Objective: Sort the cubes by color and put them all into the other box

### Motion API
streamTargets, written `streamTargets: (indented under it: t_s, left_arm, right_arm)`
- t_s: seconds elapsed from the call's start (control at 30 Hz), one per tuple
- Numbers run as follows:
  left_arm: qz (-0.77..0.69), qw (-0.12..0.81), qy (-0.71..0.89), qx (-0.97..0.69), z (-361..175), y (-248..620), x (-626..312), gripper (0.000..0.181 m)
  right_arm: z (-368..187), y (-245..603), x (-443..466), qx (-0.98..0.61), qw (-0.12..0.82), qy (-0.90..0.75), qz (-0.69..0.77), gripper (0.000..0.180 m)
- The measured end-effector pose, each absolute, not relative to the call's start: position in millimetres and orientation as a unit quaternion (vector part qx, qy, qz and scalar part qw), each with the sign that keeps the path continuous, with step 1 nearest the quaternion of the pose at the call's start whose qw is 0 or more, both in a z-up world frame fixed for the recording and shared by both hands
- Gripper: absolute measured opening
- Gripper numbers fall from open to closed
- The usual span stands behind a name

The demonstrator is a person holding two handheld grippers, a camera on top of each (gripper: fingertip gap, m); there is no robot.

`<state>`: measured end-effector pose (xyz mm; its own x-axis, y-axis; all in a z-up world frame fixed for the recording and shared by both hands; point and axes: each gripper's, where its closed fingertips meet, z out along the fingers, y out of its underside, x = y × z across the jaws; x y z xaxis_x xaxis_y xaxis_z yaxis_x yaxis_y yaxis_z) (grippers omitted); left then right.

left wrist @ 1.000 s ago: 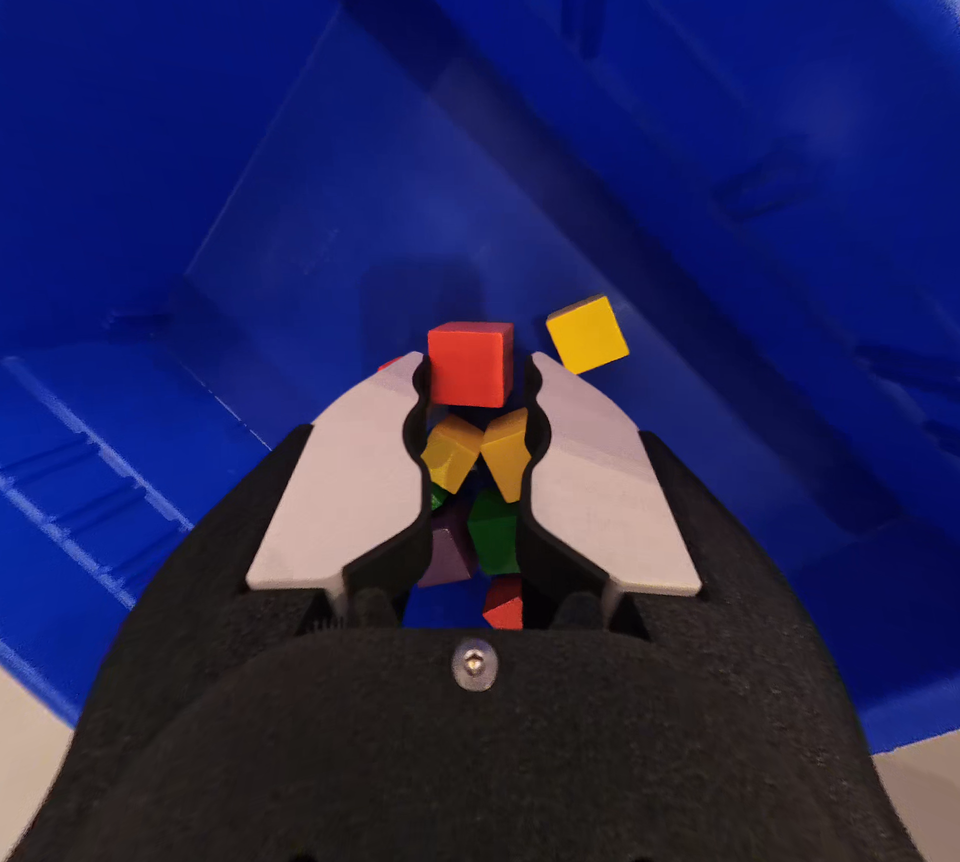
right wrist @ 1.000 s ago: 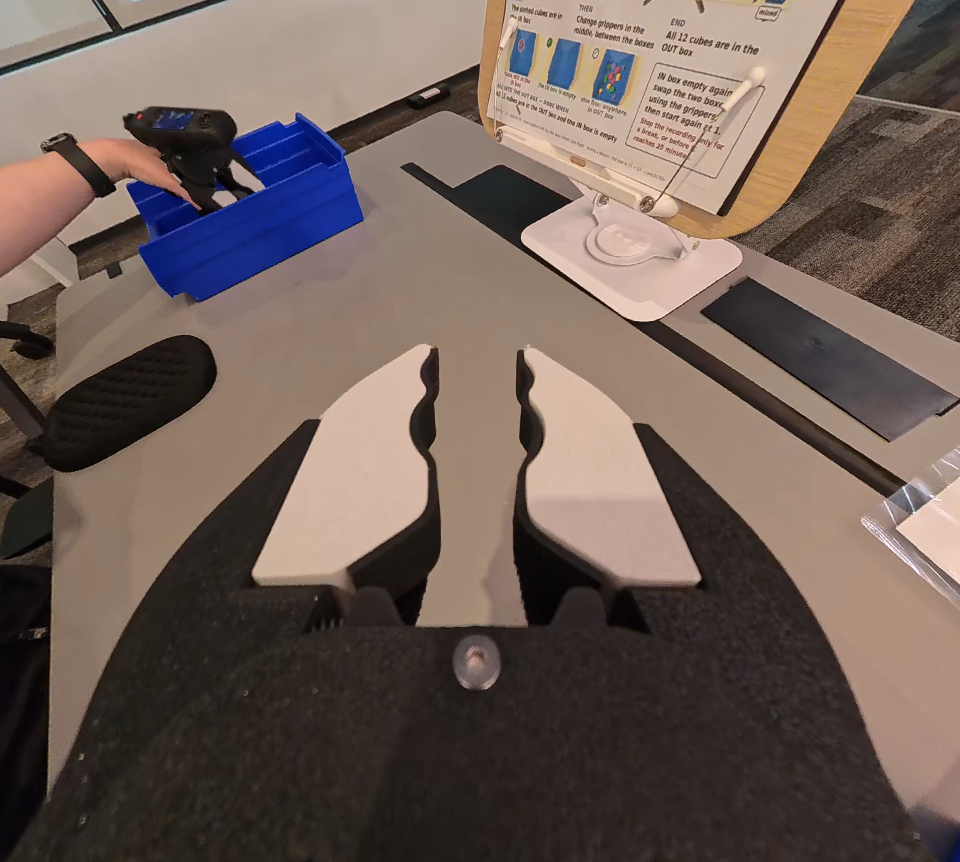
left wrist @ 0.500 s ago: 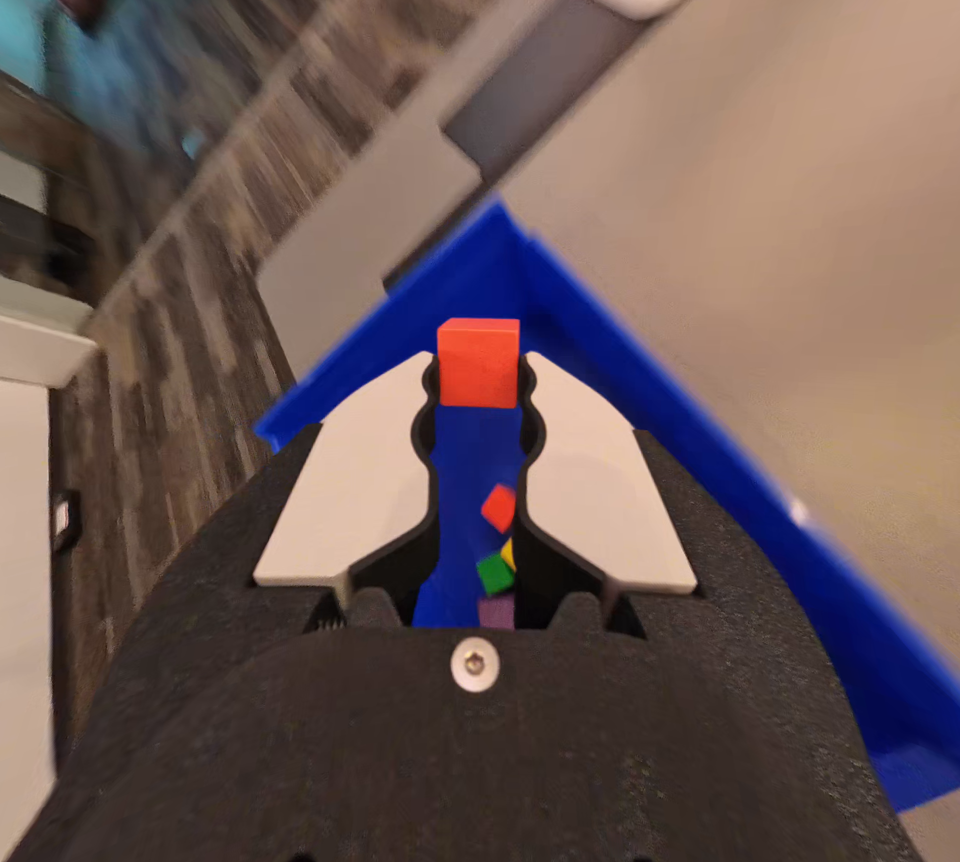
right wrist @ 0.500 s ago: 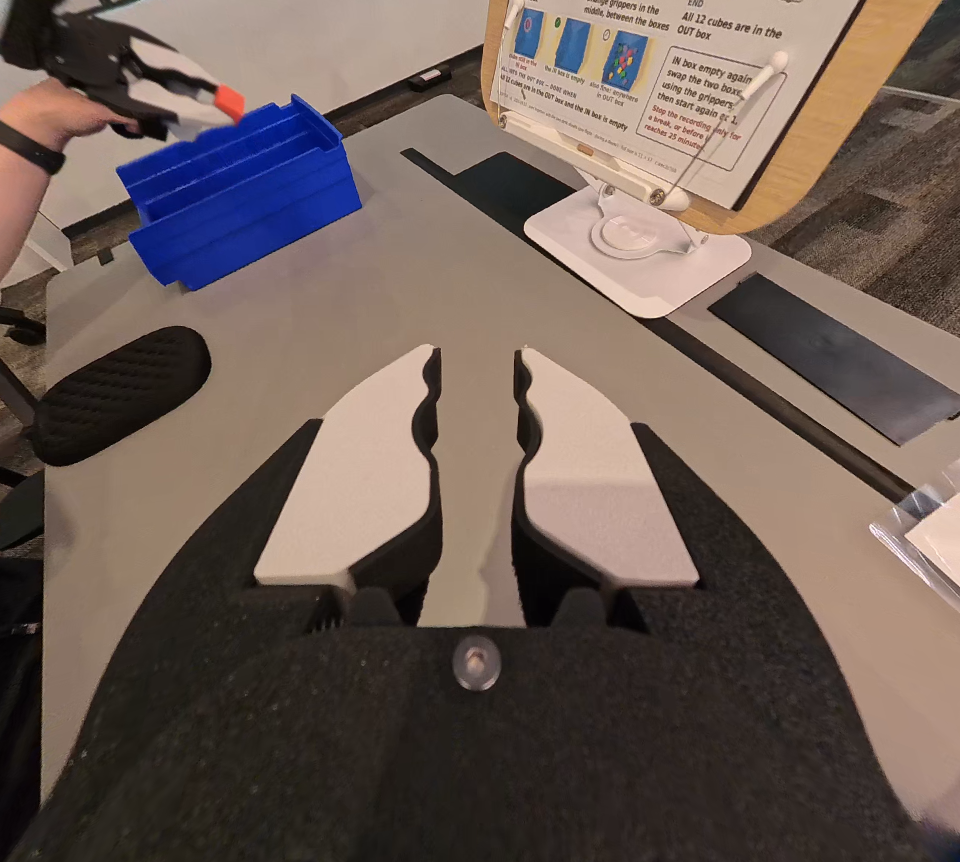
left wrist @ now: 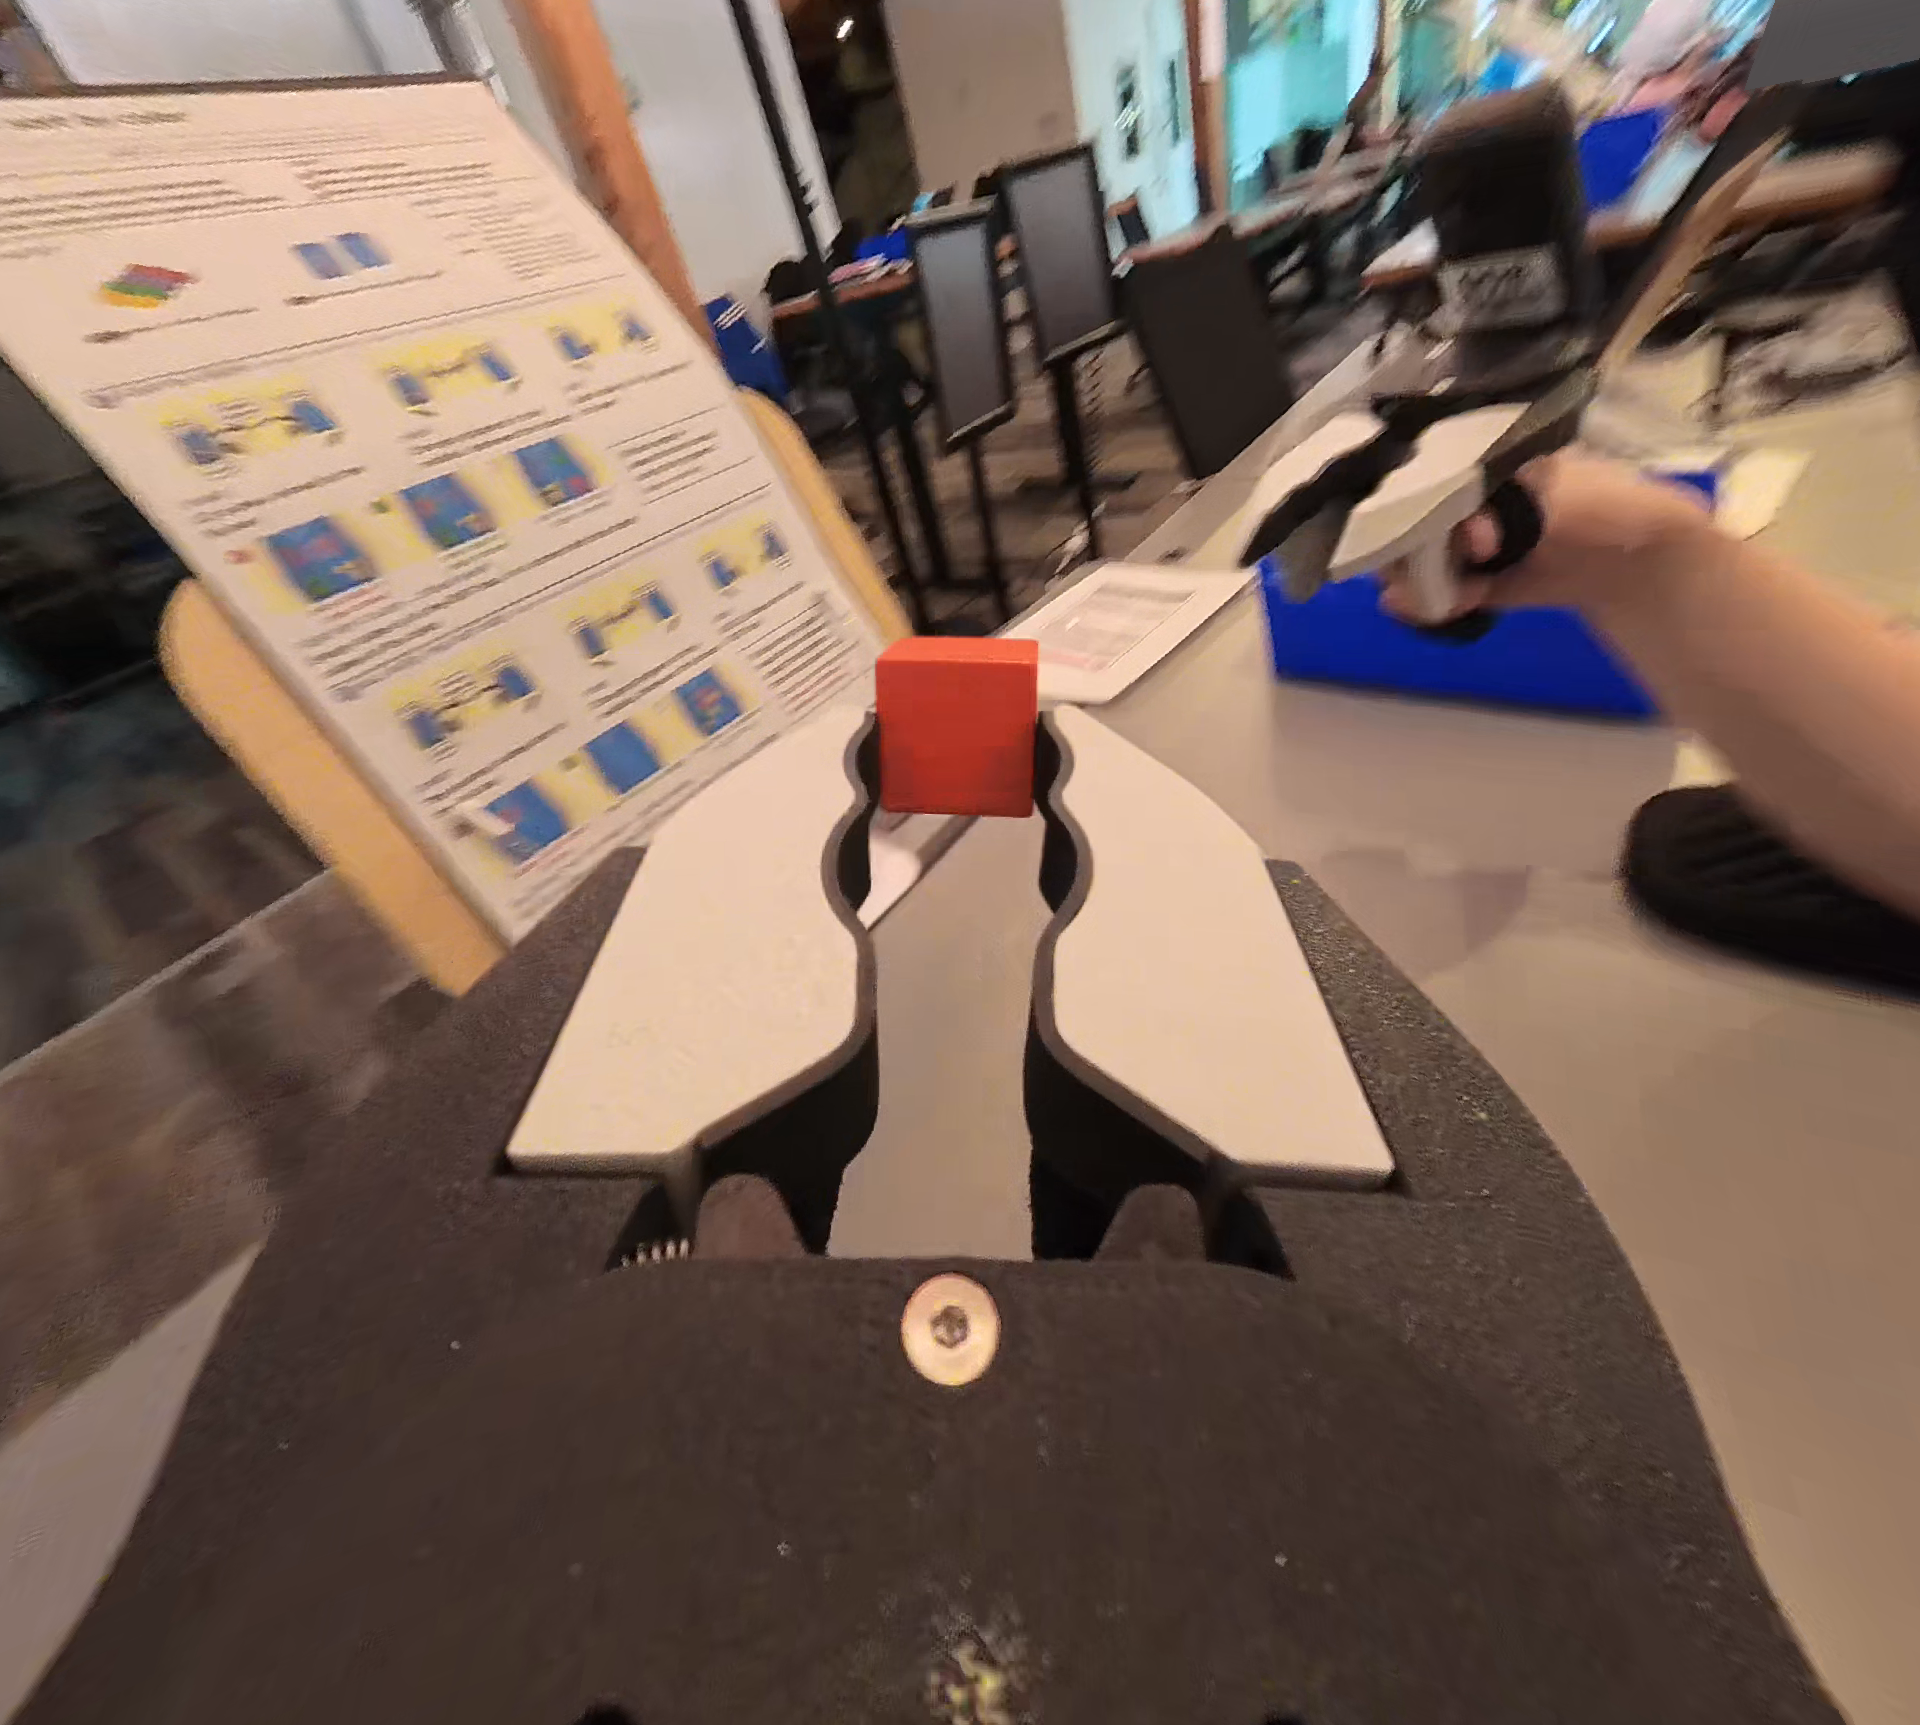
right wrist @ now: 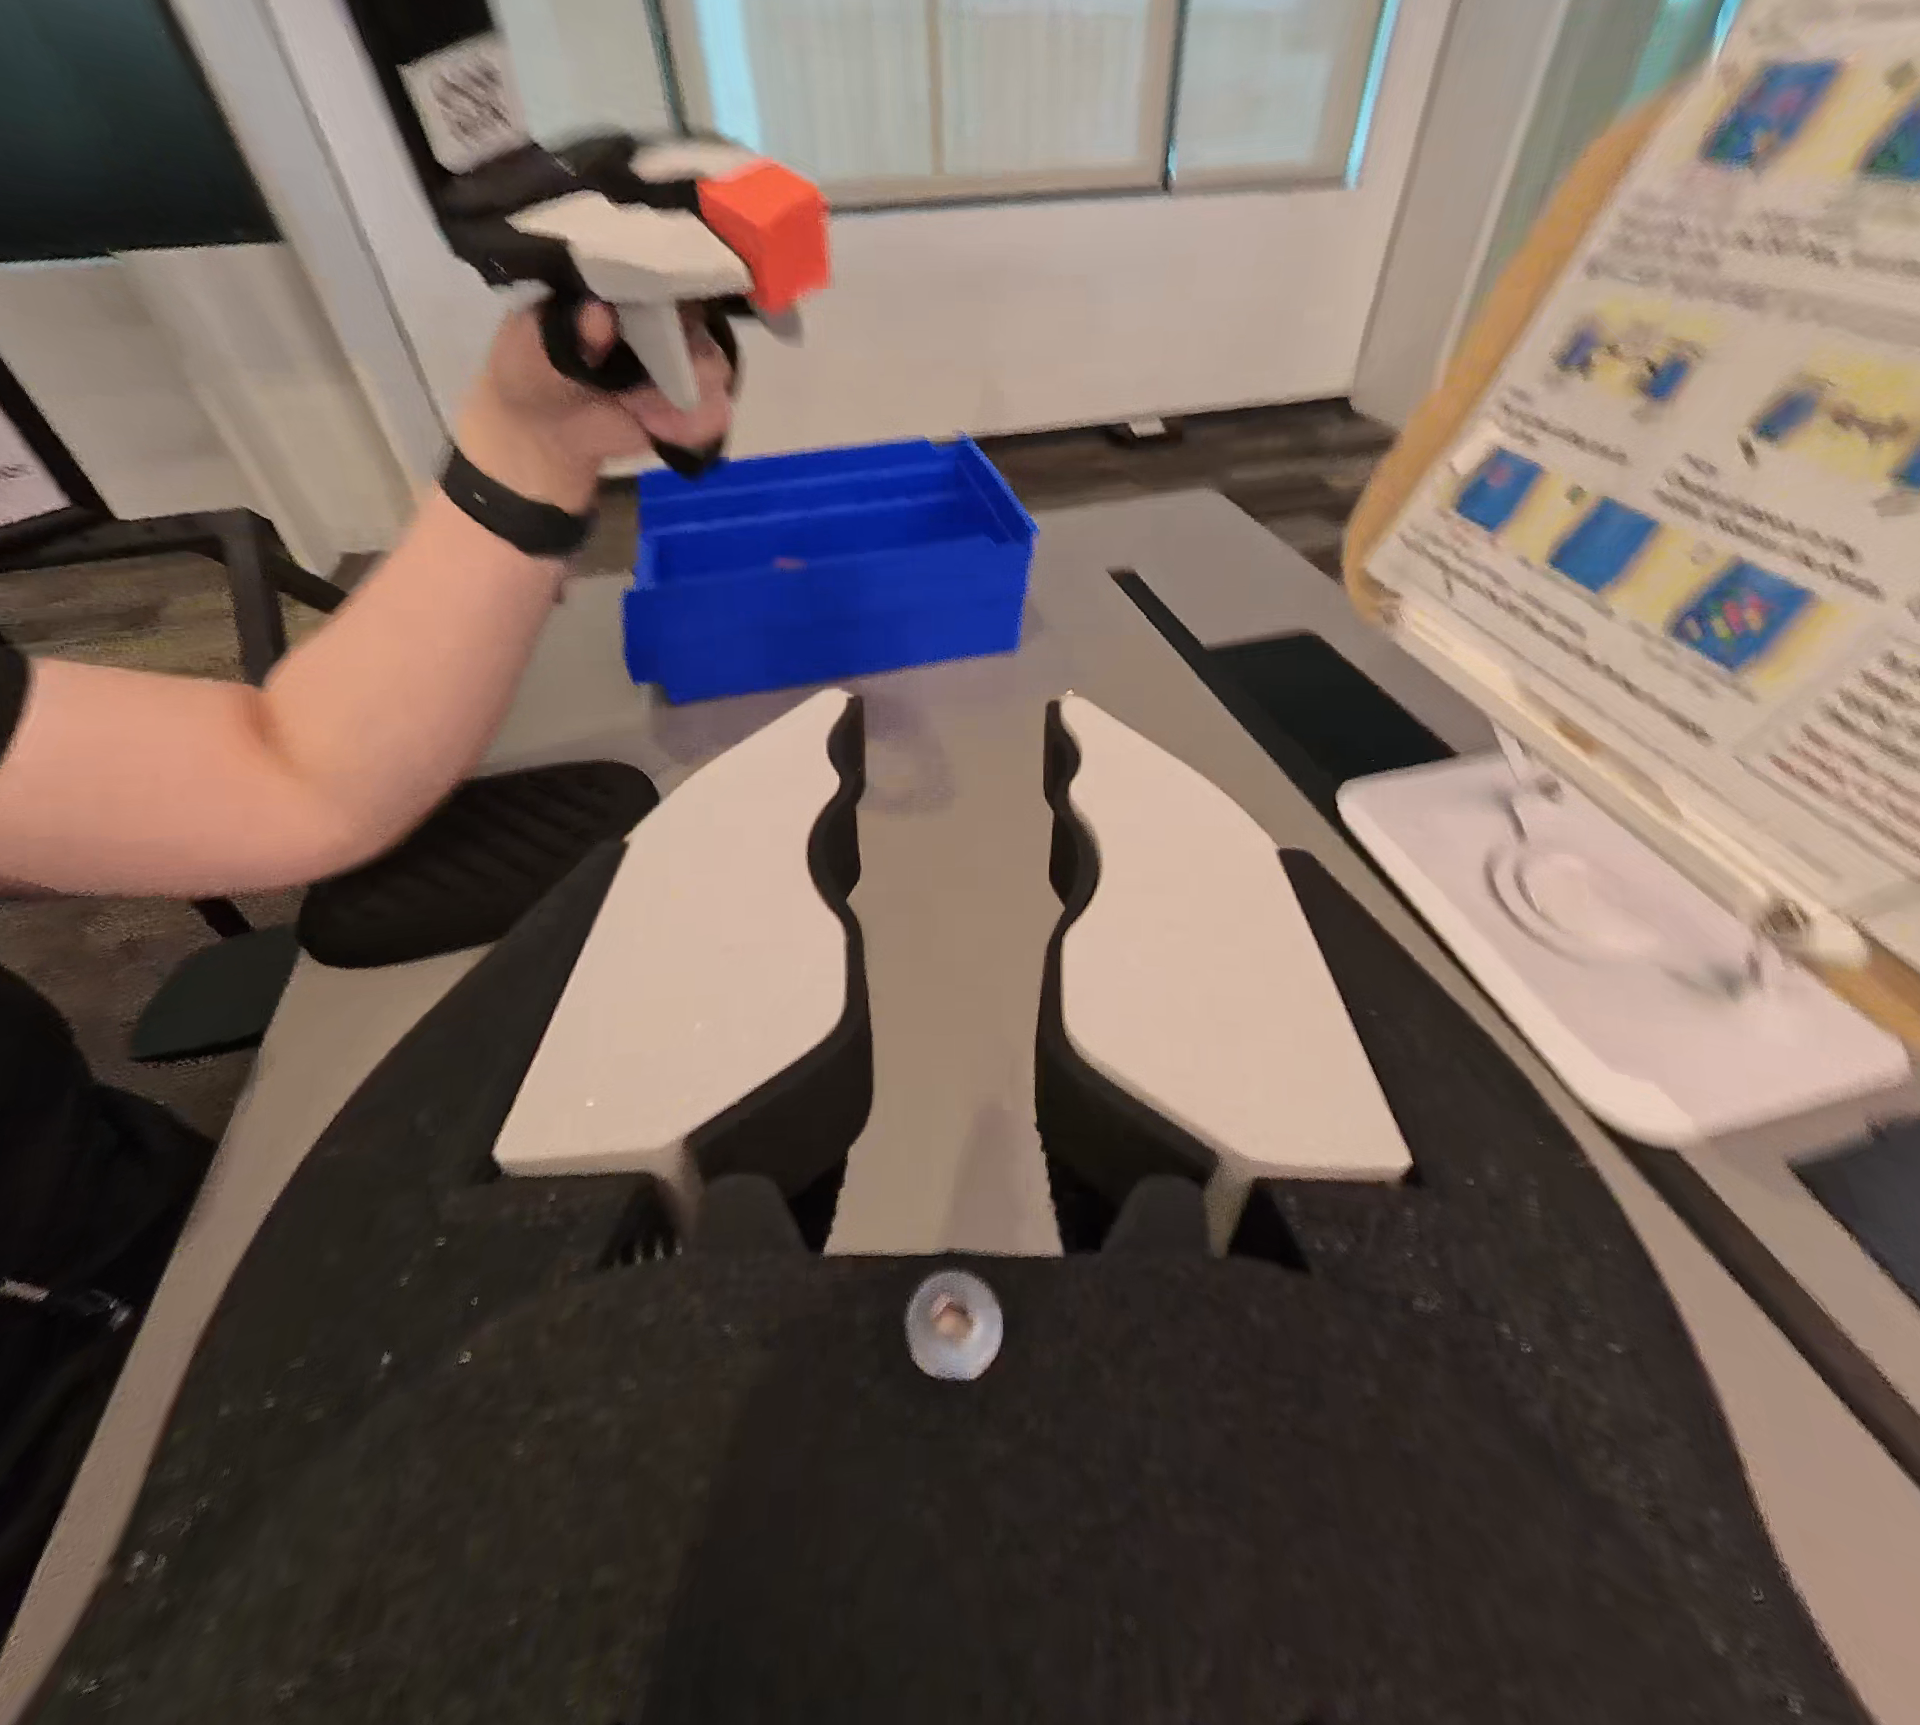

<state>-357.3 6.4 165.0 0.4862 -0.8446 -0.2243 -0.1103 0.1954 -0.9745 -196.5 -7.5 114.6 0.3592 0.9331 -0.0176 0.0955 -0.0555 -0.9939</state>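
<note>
My left gripper [left wrist: 954, 740] is shut on a red cube [left wrist: 956, 728], which is pinched between its fingertips and held in the air above the grey table [left wrist: 1507, 1000]. The right wrist view shows the same gripper [right wrist: 764, 241] raised over a blue box [right wrist: 831, 574] with the red cube [right wrist: 769, 231] at its tip. My right gripper [right wrist: 951, 740] is open with nothing between its fingers, low over the table. It also shows in the left wrist view [left wrist: 1351, 501], in front of a second blue box [left wrist: 1455, 647].
An instruction board on a wooden stand [left wrist: 395, 470] with a white base [right wrist: 1621, 969] stands at the back of the table. A black padded rest [right wrist: 468, 854] lies on the table at the left. A person's arm [right wrist: 260, 740] reaches across.
My left gripper closed on the red cube inside the blue box, lifted it out and swung away toward the middle. My right gripper turned toward the left box and its jaws opened a little wider.
</note>
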Motion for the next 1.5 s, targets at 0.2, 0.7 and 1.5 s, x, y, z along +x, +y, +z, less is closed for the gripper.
streamTargets:
  t_s: [0.2, 0.7, 1.5]
  left_arm:
    - [-0.347, 0.653, 0.480, -0.471, 152.8, -26.1, -320.2, 0.028]
    - [-0.306, 0.645, 0.580, -0.392, 117.6, -57.2, -262.3, 0.028]
    - [-0.265, 0.690, 0.472, -0.480, 137.8, -10.0, -324.3, 0.038]
  right_arm:
    - [113.6, -37.8, -250.6, -0.597, 0.462, -0.399, 0.521, 0.041]
    - [119.9, -59.8, -276.0, -0.545, 0.244, -0.263, 0.758, 0.032]
    - [85.1, 19.8, 80.4, -0.848, 0.485, -0.066, 0.203, 0.028]
